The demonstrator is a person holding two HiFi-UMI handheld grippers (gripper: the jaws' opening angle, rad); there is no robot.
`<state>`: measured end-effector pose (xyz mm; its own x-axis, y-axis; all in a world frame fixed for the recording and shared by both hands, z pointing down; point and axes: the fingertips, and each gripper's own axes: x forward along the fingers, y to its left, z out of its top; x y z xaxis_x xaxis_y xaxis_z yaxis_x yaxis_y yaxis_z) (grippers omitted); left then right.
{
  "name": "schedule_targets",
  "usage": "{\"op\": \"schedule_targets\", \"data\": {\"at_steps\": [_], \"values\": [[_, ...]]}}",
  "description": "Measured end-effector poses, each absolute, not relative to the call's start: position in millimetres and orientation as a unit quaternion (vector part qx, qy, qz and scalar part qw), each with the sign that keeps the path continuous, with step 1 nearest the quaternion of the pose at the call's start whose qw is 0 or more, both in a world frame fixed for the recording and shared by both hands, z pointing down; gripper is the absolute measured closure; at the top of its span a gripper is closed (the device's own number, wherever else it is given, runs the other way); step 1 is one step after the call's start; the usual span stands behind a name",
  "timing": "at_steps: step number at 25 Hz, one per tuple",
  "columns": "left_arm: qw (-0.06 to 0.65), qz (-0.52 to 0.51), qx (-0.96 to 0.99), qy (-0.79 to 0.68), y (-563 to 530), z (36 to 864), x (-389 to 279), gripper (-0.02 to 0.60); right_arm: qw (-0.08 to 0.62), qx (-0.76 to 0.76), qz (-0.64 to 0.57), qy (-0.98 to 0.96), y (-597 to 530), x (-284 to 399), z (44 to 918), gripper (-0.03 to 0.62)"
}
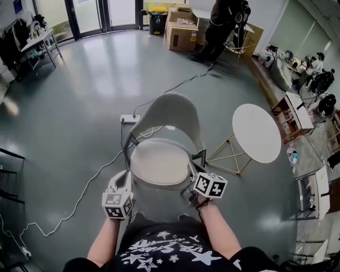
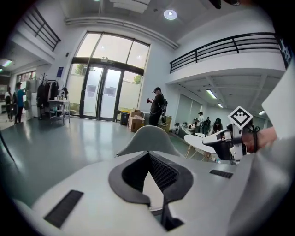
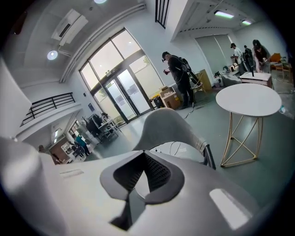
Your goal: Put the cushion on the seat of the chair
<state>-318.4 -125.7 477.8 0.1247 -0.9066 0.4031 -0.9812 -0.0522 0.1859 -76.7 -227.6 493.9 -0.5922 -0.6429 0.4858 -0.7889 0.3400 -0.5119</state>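
While head view shows cushion (image 1: 159, 162) on chair (image 1: 172, 114), their own views show left gripper (image 2: 148, 155) and right gripper (image 3: 144, 153) closed.

No lettering can be read: the script on the person's black shirt (image 1: 159, 248) and the blue sign (image 2: 60, 71) beside the glass doors (image 2: 102, 99) are illegible.

A round white table (image 1: 256, 132), cardboard boxes (image 1: 181, 29) near glass doors (image 1: 101, 13), a cable (image 1: 95, 175) across the floor

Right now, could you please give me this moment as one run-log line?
cushion: lying on seat of chair | left gripper: shut, empty | right gripper: shut, empty | both: near seat's front edge
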Motion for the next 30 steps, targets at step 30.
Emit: {"op": "schedule_targets", "data": {"at_steps": [30], "values": [[0.208,0.023,0.594,-0.777,-4,460,-162,0.574,0.158,0.29,0.365,-0.871,-194,28,513,0.591]]}}
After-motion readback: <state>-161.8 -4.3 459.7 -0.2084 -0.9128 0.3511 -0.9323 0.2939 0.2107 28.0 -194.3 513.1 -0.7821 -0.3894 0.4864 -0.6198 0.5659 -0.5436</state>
